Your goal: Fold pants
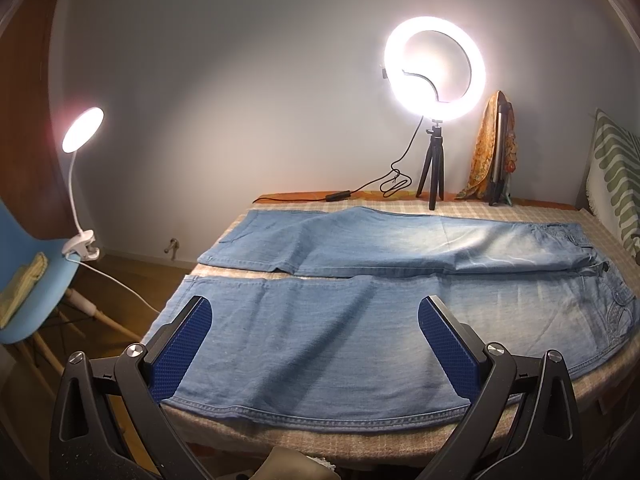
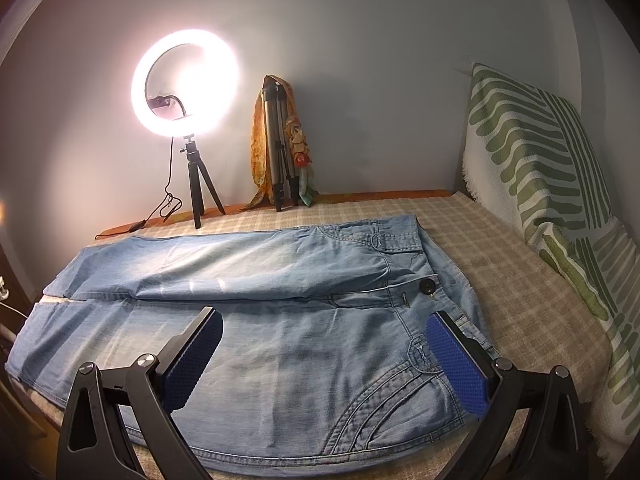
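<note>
The pants (image 1: 360,320) are laid flat on the checked bedspread (image 2: 520,280), long axis running left to right, waistband toward the striped pillow (image 2: 540,168), the near leg directly under the wide-open, empty left gripper (image 1: 314,344) and right gripper (image 2: 324,360)

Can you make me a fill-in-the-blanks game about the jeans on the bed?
1. The jeans lie spread flat, not yet ____.
2. Both pairs of tongs, left and right, are ____.
3. The glowing ring light stands on a small black ____.
4. The pillow has ____ stripes.

Answers: folded; open; tripod; green
</note>
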A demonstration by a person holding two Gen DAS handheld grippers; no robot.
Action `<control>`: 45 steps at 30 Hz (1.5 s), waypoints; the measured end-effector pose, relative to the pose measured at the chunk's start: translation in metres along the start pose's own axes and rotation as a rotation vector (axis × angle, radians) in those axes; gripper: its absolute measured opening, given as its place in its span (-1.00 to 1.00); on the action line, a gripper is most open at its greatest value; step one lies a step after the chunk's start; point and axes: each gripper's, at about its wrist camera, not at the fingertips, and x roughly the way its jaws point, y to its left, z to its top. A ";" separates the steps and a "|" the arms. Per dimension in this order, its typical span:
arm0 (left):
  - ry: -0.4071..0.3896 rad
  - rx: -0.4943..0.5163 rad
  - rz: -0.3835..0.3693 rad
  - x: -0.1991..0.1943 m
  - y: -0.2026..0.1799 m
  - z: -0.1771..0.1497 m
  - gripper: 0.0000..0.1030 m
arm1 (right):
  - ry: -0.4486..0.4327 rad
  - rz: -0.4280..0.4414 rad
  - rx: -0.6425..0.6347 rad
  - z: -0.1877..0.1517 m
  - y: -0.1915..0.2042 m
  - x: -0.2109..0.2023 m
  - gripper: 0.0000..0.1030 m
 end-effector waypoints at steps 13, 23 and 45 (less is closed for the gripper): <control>-0.002 -0.005 0.001 0.000 0.001 0.000 0.99 | -0.001 0.004 -0.001 0.000 0.003 0.001 0.99; -0.003 -0.010 -0.001 -0.001 0.001 0.001 0.99 | -0.015 -0.001 -0.006 -0.001 0.003 -0.001 0.99; -0.008 -0.025 -0.022 -0.003 0.003 0.003 0.99 | -0.070 -0.029 -0.050 0.001 0.011 -0.008 0.99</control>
